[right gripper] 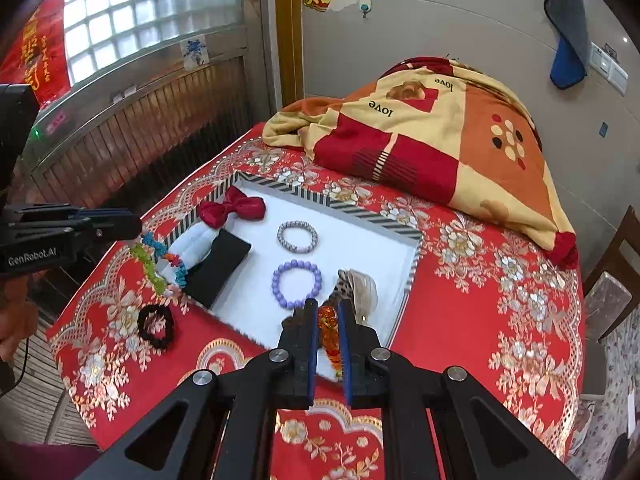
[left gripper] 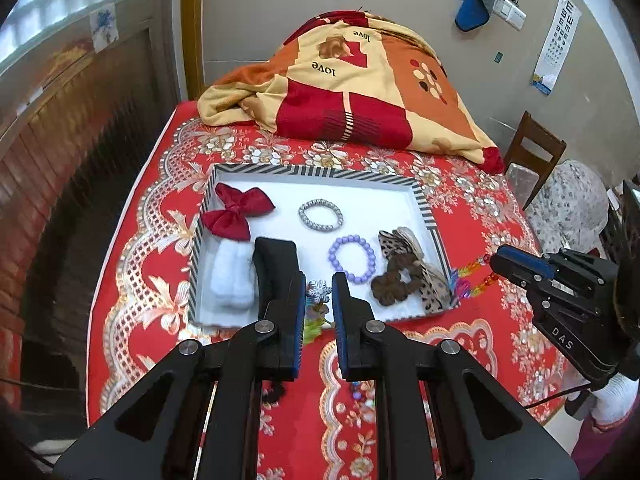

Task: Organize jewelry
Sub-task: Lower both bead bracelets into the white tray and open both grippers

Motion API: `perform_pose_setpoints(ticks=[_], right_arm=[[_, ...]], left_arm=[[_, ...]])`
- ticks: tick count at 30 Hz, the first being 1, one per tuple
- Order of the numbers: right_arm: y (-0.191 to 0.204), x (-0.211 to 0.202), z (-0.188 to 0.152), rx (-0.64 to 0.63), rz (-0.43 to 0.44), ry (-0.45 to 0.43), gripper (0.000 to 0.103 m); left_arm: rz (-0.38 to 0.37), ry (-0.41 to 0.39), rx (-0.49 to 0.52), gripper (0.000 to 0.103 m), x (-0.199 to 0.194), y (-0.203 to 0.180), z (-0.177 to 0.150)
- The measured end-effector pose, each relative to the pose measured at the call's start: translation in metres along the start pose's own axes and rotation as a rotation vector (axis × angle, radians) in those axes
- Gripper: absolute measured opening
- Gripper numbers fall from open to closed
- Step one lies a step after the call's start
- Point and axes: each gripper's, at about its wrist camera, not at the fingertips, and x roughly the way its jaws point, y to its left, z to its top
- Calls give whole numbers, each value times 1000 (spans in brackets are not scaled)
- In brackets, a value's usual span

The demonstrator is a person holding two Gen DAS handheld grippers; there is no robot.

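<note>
While both grippers carry bead strands above the tabletop (right gripper: 460, 280), a snag or slip is the likely fault. The left gripper (left gripper: 319, 292) has its fingers clamped on a snowflake-and-green strand (right gripper: 154, 258), which dangles over the tray (left gripper: 320, 172) edge and could catch the rim. The right gripper (right gripper: 328, 330) has its fingers clamped on an orange strand (right gripper: 329, 330), which trails out over the tray's right rim and could drag the scrunchies (left gripper: 394, 280). In the tray, left to right: a red bow (left gripper: 236, 212), a white pad (left gripper: 230, 280), a black pad (left gripper: 276, 264), a silver bracelet (left gripper: 320, 216), a purple bracelet (left gripper: 352, 258), the scrunchies. 1 black bracelet (right gripper: 157, 326) lies outside on the cloth.
</note>
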Motion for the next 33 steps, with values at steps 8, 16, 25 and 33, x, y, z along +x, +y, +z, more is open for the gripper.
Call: perform_pose_setpoints(ticks=[8,16,25,33], right_arm=[[-8,30,30,-8,-15,23,9],[-16,68,55,18,-2,57,9],[-27,119,73,63,39,108,9],[-56,166,73,126,30,164,9]], left_arm=[[21,20,11,12,31,9,29],[33,51,-3,12,66,21,56],[-9,98,-13,12,111,14,85],[-17,141,-40,12,150,18,103]])
